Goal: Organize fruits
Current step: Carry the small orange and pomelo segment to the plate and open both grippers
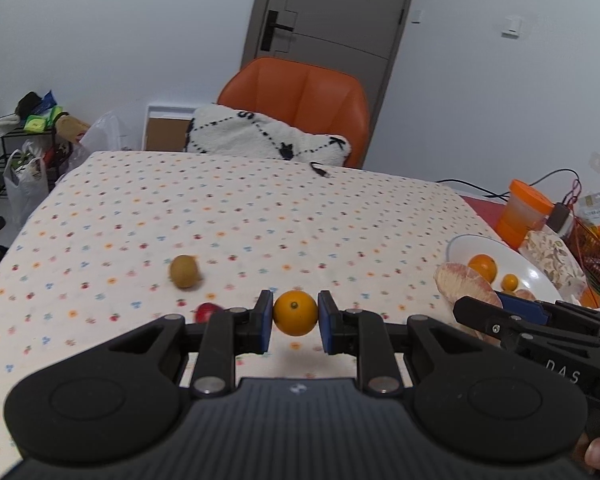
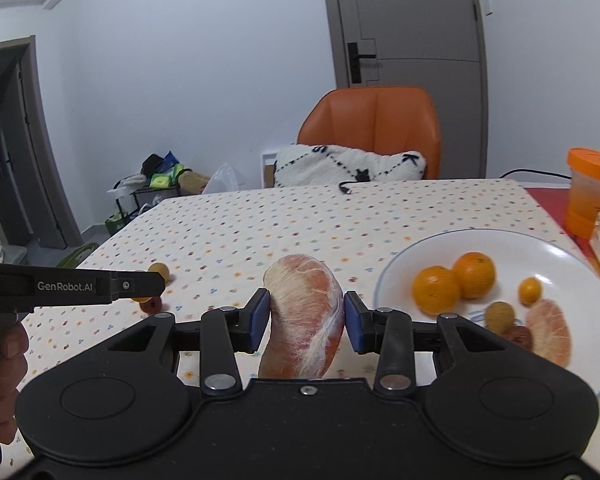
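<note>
Two loads are mid-carry: the left gripper (image 1: 295,320) clamps a small orange (image 1: 295,312) clear of the cloth, and the right gripper (image 2: 305,316) pinches a peeled pomelo segment (image 2: 306,316) upright between its pads. Both look level and raised above the table. Ahead and right of the right gripper lies the white plate (image 2: 416,248), already holding fruit; next comes lowering over it and releasing, left tool crossing rightward

On my feed the room is evenly, softly lit with only faint shadows and no glare. Both fisheye views bend the door (image 2: 404,28) and walls, with dark corners, and the fruit on the plate (image 2: 556,248) looks slightly motion-blurred.
</note>
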The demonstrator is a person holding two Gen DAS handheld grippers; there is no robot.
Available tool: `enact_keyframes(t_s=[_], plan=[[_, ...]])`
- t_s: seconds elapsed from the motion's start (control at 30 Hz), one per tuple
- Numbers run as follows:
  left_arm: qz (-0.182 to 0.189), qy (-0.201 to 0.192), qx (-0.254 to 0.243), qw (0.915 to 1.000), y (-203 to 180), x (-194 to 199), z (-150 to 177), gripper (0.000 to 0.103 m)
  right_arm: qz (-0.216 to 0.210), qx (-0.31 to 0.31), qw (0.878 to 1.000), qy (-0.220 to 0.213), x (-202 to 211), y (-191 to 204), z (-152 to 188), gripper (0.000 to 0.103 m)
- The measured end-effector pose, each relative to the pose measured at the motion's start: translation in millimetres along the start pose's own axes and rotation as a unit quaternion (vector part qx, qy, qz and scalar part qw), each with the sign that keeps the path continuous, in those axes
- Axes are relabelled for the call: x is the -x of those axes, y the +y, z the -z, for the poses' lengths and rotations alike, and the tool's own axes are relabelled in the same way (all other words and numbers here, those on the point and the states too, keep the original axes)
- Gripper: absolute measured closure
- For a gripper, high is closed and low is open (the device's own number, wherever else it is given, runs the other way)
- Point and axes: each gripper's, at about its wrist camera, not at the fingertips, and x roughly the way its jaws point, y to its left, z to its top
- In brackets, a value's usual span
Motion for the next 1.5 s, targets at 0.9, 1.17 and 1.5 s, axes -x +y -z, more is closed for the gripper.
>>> enact_keyframes(t_s=[0.9, 1.17, 1.5], plan=[[0.058, 0.009, -0.065, 0.9962, -87, -24, -1, 0.081, 0.069, -0.052, 0.996, -0.037, 48, -74, 15, 0.065], [0.068, 0.012, -0.082, 0.9942, -110, -32, -1, 0.081, 0.084, -0.069, 0.993, -0.043, 54, -97, 19, 0.065], [0.084, 0.019, -0.099, 0.9913, -134, -47, -3, 0.081, 0.088, -0.081, 0.992, -0.044, 52, -110, 22, 0.065]])
